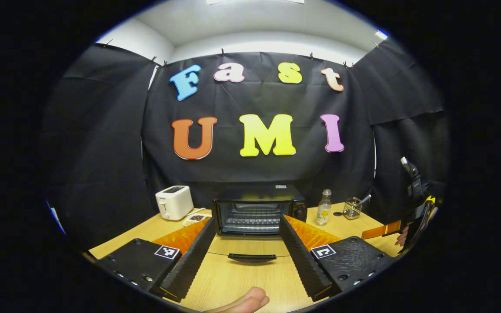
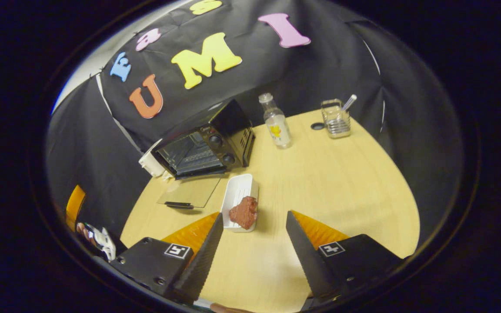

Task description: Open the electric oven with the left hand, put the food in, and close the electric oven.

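The black electric oven (image 1: pixel 259 208) stands at the back of the wooden table with its glass door (image 1: pixel 250 245) folded down flat; the door handle (image 1: pixel 252 257) points toward me. My left gripper (image 1: pixel 247 218) is open, one finger on each side of the door, touching nothing. In the right gripper view the oven (image 2: pixel 207 141) is also open. In front of it lies a white tray (image 2: pixel 238 189) with a reddish-brown piece of food (image 2: pixel 244 211) at its near end. My right gripper (image 2: pixel 254 214) is open just right of the tray and holds nothing.
A white toaster (image 1: pixel 174 202) and a small dish (image 1: pixel 194 218) sit left of the oven. A clear bottle (image 1: pixel 323 208) and a wire holder (image 1: pixel 352 208) stand to its right, with a black lid (image 2: pixel 318 126) nearby. The table (image 2: pixel 342 182) is bare on the right.
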Motion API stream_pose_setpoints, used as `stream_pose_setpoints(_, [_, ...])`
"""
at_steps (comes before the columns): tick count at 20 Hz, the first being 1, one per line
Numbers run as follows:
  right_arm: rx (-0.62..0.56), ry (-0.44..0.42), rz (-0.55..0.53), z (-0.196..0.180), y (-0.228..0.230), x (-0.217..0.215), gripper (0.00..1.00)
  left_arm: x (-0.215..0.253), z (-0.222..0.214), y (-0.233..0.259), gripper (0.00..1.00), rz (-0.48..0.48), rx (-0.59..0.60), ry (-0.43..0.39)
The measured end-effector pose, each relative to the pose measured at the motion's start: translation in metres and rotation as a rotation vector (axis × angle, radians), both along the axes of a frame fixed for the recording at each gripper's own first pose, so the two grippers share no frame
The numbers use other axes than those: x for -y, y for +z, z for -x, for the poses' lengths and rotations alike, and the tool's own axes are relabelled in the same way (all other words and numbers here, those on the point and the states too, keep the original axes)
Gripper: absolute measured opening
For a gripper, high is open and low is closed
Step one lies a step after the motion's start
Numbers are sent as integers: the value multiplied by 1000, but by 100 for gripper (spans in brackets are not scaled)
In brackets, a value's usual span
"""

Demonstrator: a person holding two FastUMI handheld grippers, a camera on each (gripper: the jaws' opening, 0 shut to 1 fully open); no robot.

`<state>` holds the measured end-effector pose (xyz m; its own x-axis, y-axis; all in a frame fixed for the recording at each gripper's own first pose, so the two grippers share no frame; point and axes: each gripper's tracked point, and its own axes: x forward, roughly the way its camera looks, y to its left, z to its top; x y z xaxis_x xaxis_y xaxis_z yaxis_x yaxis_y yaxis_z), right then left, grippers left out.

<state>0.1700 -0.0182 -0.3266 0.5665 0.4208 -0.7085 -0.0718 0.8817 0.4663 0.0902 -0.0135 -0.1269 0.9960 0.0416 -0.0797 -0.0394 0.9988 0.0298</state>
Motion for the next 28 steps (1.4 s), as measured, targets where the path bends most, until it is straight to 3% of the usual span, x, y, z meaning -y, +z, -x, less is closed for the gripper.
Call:
stream_pose_setpoints(2, [-75,8,-89,-13,-15,-11,88,-4,8,5,94,11,9,4])
stream_pose_setpoints(3, [-108,14,-121,-16,-22,-16,77,-7,11,8,94,14,11,7])
stream_pose_setpoints(4, [-130,20,-154,-16,-25,-22,81,-7,13,10,94,11,13,4])
stream_pose_setpoints(5, [-150,28,-176,-16,-29,-23,70,-7,15,11,94,6,11,-1])
stream_pose_setpoints(6, [-168,26,-193,-17,-34,-25,73,-8,17,9,94,3,8,-4])
stream_pose_setpoints(7, [-194,26,-207,-15,-40,-28,55,-9,18,8,94,0,5,-4])
stream_pose_setpoints(10, [-240,-1,-226,-15,-52,-29,17,-9,24,5,94,-6,-3,-9])
stream_pose_setpoints(11, [-228,8,-216,-14,-51,-27,13,-9,25,3,94,-9,-7,-14])
stream_pose_setpoints(21, [2,85,30,8,2,-31,10,-23,44,-6,94,-8,-29,-18])
stream_pose_setpoints(28, [253,172,305,23,48,-56,9,-22,60,-4,94,24,-23,-71])
